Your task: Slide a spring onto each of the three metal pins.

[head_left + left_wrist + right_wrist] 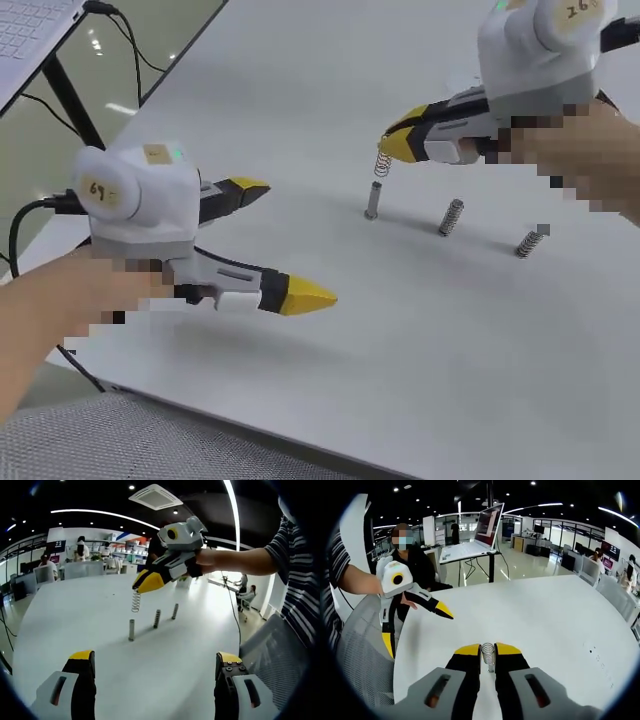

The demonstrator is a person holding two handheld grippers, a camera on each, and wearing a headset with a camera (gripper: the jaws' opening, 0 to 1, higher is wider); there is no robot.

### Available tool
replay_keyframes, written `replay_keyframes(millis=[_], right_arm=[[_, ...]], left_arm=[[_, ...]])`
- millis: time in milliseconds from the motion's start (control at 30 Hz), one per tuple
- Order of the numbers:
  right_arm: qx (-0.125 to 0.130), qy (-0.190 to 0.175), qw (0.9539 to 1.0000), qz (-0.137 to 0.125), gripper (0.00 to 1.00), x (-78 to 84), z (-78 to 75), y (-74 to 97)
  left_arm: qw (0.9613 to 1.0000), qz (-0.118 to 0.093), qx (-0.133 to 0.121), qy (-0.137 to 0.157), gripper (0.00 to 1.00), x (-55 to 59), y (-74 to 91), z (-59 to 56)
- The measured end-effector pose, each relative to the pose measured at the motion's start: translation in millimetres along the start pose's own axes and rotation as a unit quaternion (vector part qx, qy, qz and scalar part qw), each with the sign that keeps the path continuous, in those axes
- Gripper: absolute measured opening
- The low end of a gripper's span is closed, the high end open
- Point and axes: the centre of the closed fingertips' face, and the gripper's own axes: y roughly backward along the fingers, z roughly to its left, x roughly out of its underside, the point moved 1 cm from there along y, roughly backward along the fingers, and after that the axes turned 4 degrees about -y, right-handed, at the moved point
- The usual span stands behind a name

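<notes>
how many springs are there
3: one spring held in the right gripper above the bare pin, a second spring beside that pin, a third spring beyond it.

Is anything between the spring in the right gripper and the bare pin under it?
Nothing visible does. The spring, held in the right gripper, hangs just above the bare pin with open air between them. The two pins already carrying springs stand off to one side, and the open left gripper is well clear.

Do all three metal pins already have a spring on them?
No, one pin stands bare, and a spring hangs pinched in the right gripper just above it.
</notes>
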Motion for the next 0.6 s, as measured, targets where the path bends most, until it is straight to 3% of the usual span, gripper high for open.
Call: replay_keyframes(millis=[600], right_arm=[[0.010, -0.028, 0.9994, 0.015, 0.07, 15.2, -7.1, -15.3]], left_arm=[[1.0000, 0.000, -0.004, 0.004, 0.98, 2.1, 2.2, 1.9]])
